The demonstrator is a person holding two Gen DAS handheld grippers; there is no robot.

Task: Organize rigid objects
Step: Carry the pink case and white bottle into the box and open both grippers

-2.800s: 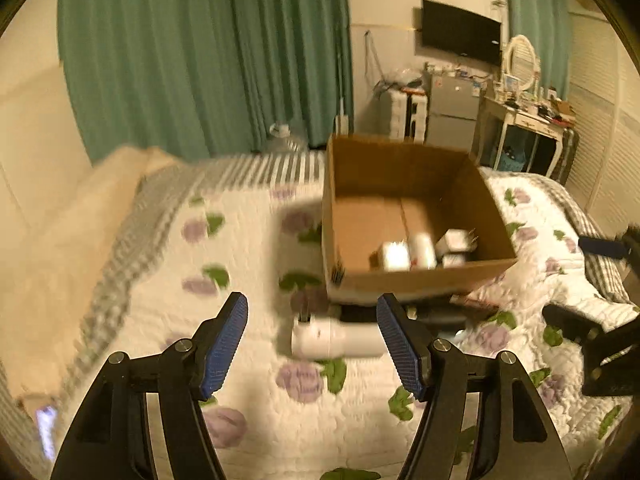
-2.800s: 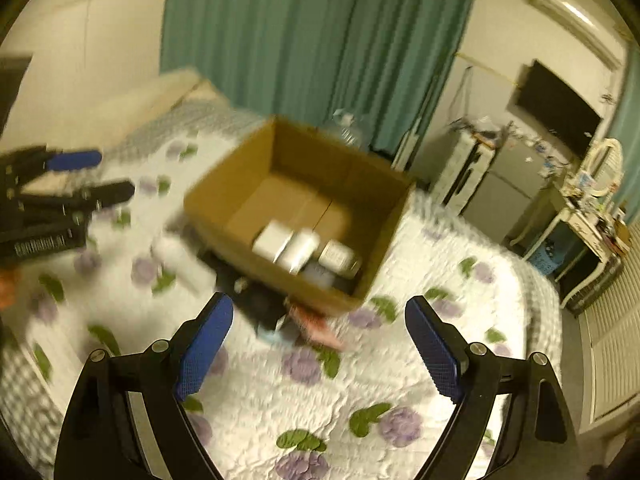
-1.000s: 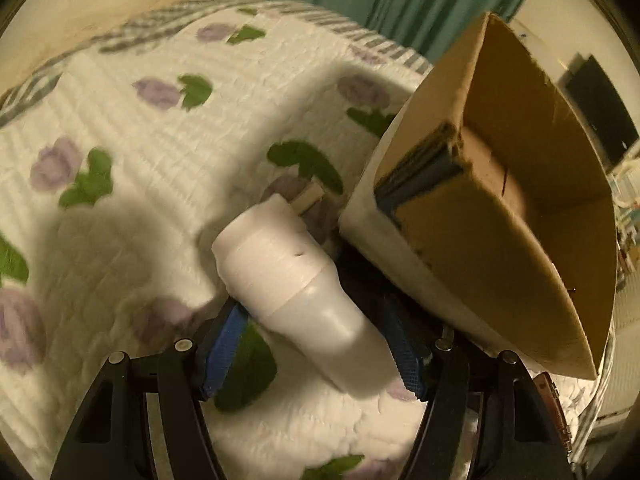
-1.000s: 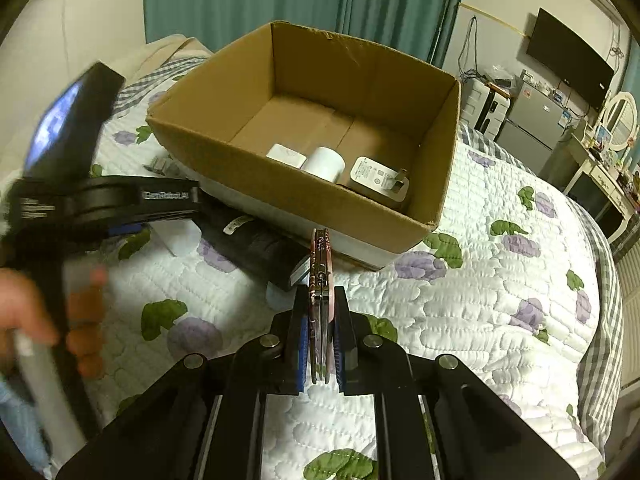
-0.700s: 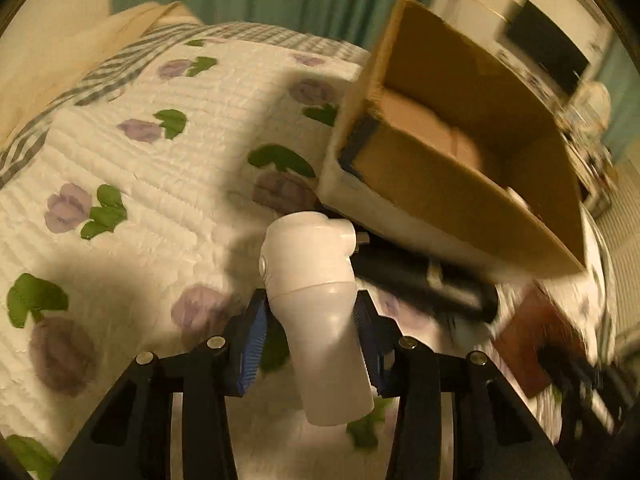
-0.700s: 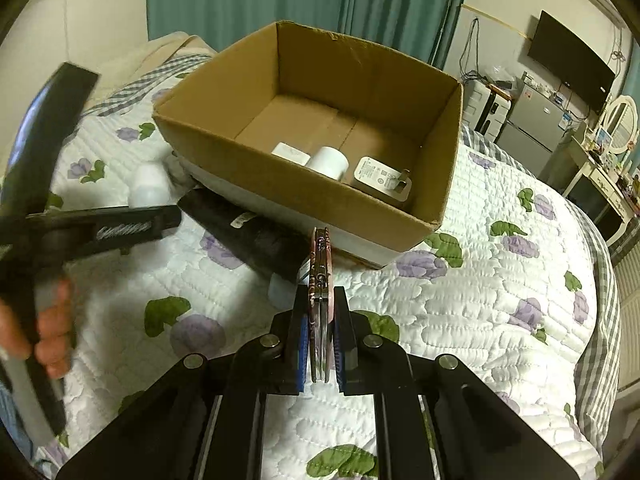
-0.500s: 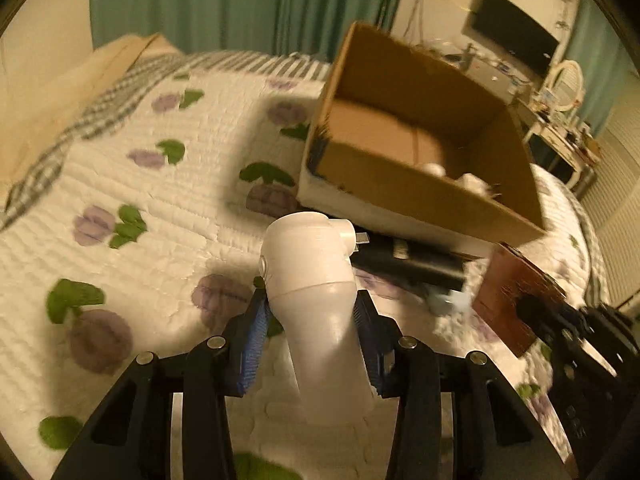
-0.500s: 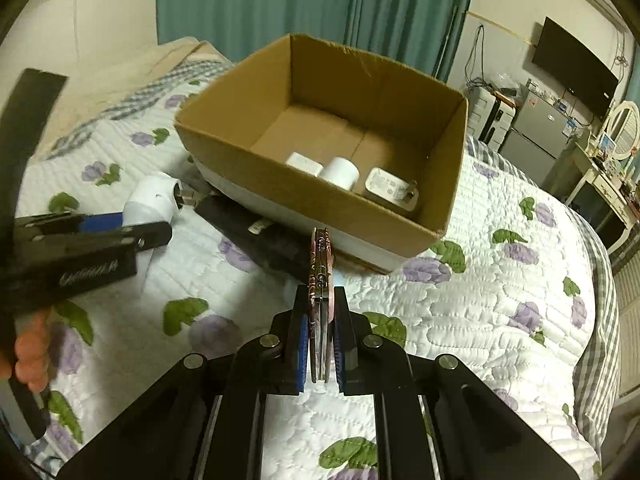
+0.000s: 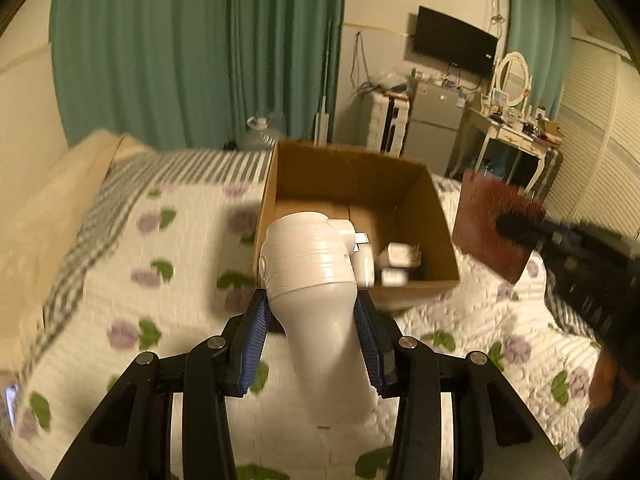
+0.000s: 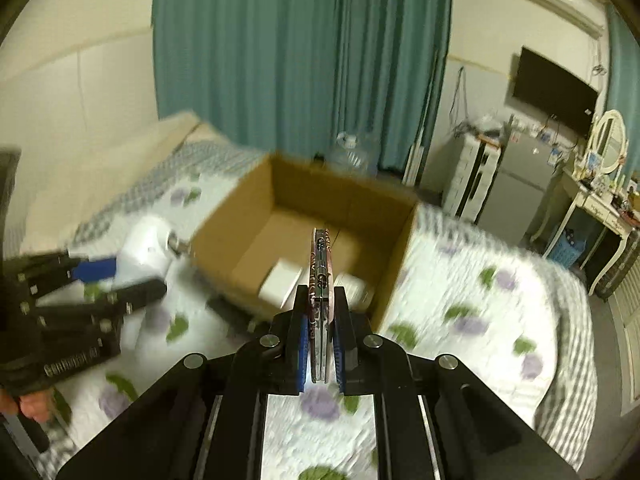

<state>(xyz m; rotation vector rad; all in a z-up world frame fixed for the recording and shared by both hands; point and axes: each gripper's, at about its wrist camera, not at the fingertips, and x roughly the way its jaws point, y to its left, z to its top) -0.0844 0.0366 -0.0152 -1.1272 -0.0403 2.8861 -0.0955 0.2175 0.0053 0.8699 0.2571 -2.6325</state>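
left tool [image 9: 316,336]: jaws closed round the narrow handle of a white appliance [image 9: 316,288], held clear of the bed; no slack shows at either blue pad.
right tool [image 10: 320,344]: clamped tight on a thin reddish-brown flat case [image 10: 320,264], gripped edge-on.
white appliance, long axis: runs along the left tool's pointing line, fat head forward, a small plug-like stub facing the box.
flat case, long axis: stands straight out ahead of the right tool, its far end over the box's near wall as seen from the right wrist.
cardboard box [image 9: 436,240]: open-topped on the quilted bed [image 9: 168,280], ahead of and below both tools; small white items [image 9: 396,258] lie in its near right corner.
nearer tool: cannot tell; both look close to the near rim.
likely next need: carry forward over the rim, then let go.
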